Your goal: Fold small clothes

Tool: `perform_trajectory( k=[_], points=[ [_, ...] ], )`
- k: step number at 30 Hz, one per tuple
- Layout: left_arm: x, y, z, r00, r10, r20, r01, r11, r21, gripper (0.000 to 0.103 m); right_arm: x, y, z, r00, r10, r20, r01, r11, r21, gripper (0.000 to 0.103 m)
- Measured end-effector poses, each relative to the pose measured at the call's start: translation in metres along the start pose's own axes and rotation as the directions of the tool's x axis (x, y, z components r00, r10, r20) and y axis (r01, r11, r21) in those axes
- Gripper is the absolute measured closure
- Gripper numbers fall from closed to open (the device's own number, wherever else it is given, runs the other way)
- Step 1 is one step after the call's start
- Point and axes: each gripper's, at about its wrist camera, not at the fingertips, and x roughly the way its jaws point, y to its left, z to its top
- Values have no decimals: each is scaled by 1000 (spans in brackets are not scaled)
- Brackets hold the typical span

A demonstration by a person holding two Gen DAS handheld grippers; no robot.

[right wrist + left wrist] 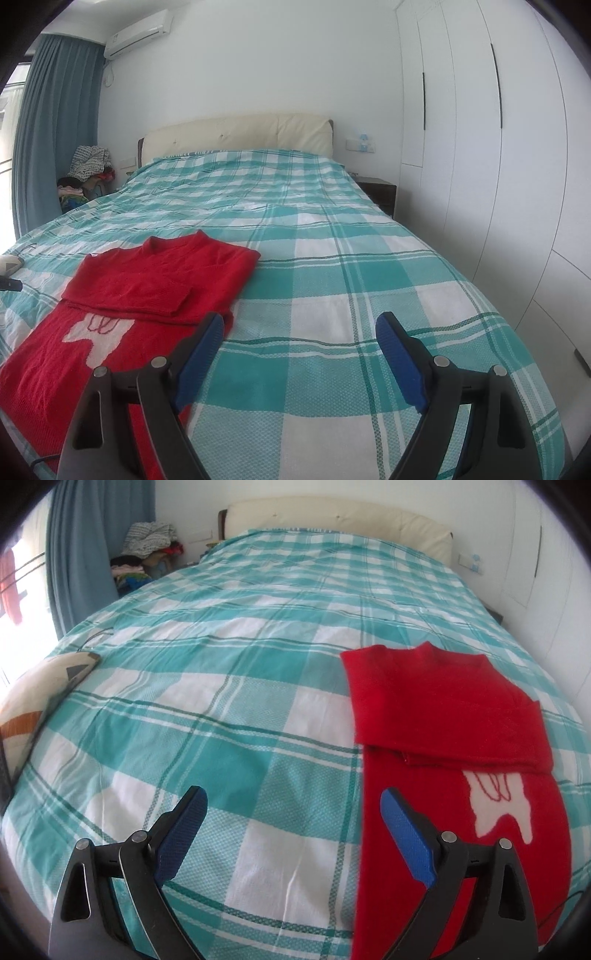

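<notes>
1. Left tool (293,805): blue-padded jaws spread wide, holding nothing, hovering over the teal-and-white checked bedspread (229,686) with the right-hand pad just over the left edge of the red knitted sweater with a white motif (443,716).
2. Right tool (299,328): jaws likewise wide apart and empty; sweater (147,280) off to its left, left-hand pad overlapping the hem-side corner in view.
3. Sweater flat on the bed near the foot end, between the two tools; sleeves already folded across the chest, collar pointing toward the cream padded headboard (236,134), lower body with the motif not yet folded.
4. Likely step: hem up over the folded sleeves. Best done by pinching both near hem corners together, one per tool, catching every knit layer.
5. Lift low, carry level toward the collar, keep side edges aligned; uneven height likely to skew the fold.
6. Lay down short of the neckline, release only once flat; knit looks soft and prone to dragging the sleeve layers.
7. Beyond: patterned cushion (40,698) at the bed's left edge, heap of clothes (86,173) by the blue curtain (51,122), white wardrobe doors (480,147) on the right, all well apart from the work.
</notes>
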Motion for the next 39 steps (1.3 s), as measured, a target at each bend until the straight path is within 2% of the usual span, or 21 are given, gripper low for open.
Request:
perform_trajectory(
  k=[4, 8, 14, 39],
  points=[
    [13, -11, -12, 997, 61, 43, -63, 997, 48, 7, 9, -2, -8, 999, -15, -32, 15, 1000, 3, 19],
    [28, -19, -20, 995, 90, 43, -94, 989, 110, 7, 17, -12, -14, 997, -48, -66, 50, 998, 30, 19],
    [30, -23, -22, 995, 86, 47, -92, 987, 129, 7, 28, -23, -16, 994, -38, -100, 48, 994, 96, 19],
    [40, -18, -24, 995, 97, 11, -98, 990, 102, 7, 32, -3, -17, 994, -14, -108, 16, 1000, 19, 19]
  ],
)
